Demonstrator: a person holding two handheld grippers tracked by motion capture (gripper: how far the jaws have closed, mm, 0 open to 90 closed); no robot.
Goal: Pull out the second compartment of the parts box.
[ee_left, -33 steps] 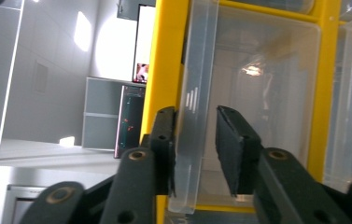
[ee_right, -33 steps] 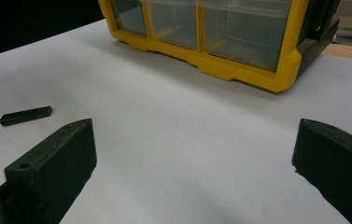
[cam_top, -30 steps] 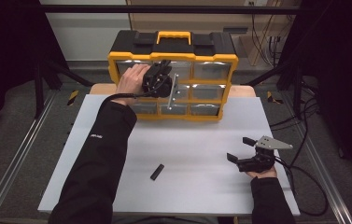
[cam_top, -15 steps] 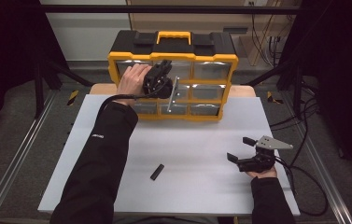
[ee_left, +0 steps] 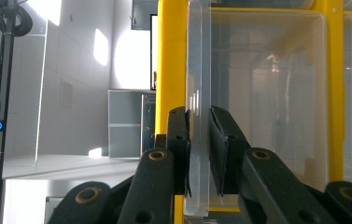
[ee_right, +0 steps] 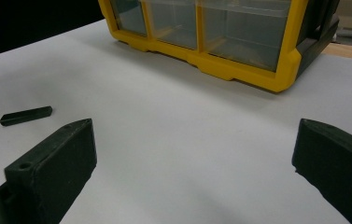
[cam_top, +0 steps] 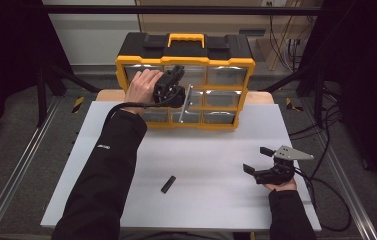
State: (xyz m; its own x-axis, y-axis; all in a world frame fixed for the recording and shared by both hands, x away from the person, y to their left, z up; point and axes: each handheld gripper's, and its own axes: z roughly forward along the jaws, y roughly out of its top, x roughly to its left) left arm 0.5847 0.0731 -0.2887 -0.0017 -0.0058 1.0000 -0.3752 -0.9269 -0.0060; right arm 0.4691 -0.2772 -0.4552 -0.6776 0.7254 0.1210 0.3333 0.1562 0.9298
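Clear plastic drawer front [ee_left: 198, 116] sits pinched in the left gripper [ee_left: 200, 154] for pulling from the yellow organizer [cam_top: 186, 82], while the right gripper [cam_top: 262, 160] rests wide open.

High view: you look from above your own side of the table [cam_top: 211, 150], forward and down, far enough off to take in the whole white top, both your forearms and the yellow organiser [cam_top: 186, 85] at its far edge. Left gripper view: the camera rides the left gripper [ee_left: 200, 154], turned on its side, and looks along the jaws at very close range into the organiser's front, at a clear drawer lip [ee_left: 198, 102]. Right gripper view: low over the table, the camera faces along the right gripper [ee_right: 192, 163] toward the organiser. This view and the high view share the organiser's lower drawers and the small black bar [ee_right: 26, 115].
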